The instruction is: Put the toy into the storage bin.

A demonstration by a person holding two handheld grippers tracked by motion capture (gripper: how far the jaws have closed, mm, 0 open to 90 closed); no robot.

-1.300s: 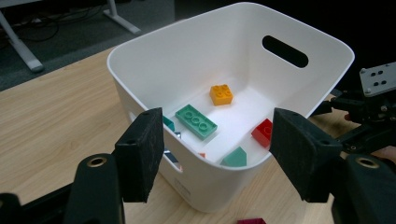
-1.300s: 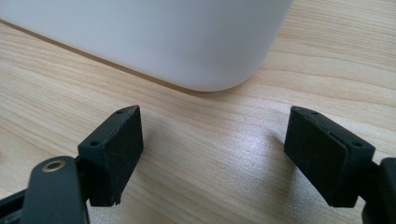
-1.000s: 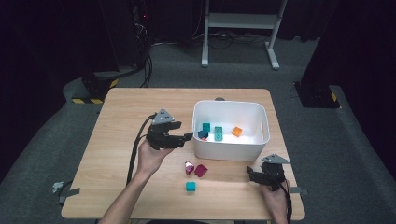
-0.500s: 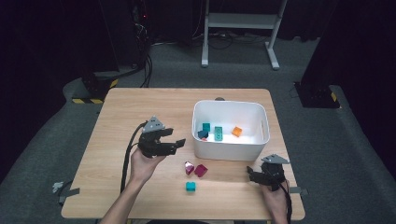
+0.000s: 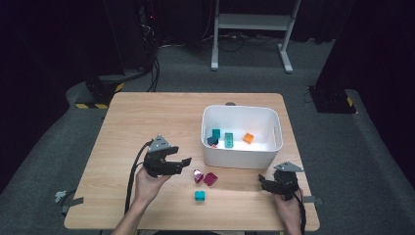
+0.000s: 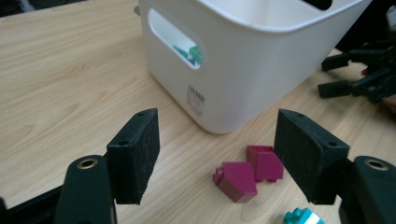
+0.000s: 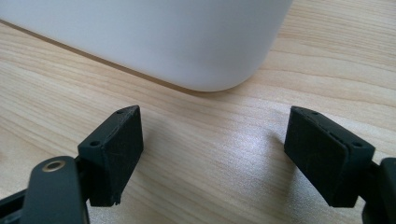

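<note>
Hovering low over the worktop (image 5: 147,112), the left tool (image 5: 186,164) has its jaws spread wide, nothing between the pads, held in the person's left hand (image 5: 147,183). It sits toward the near edge, left of centre, jaws pointed right at the loose blocks. In the left gripper view the left tool (image 6: 217,163) frames two magenta blocks (image 6: 247,172) lying on the wood just ahead of the jaws, touching each other, not touched by either pad. From the high view the magenta blocks (image 5: 204,177) lie just beside the near wall of the white bin (image 5: 240,159), a little apart from it. A teal block (image 5: 199,196) lies nearer the near edge, close to the magenta pair but not touching; its corner shows at the bottom of the left gripper view (image 6: 299,218).

Right tool (image 5: 263,182) rests near the near right corner in the right hand (image 5: 288,208), jaws also wide apart and empty; the right gripper view puts the right tool (image 7: 215,154) over bare wood, facing the bin's rounded corner (image 7: 210,46).

White bin stands right of centre, closer to the right edge. Inside: two teal blocks (image 5: 215,133), a dark one (image 5: 212,141) next to them, an orange block (image 5: 248,138) further right. Bin has a cut-out handle (image 6: 175,39) on the side facing the left tool.
</note>
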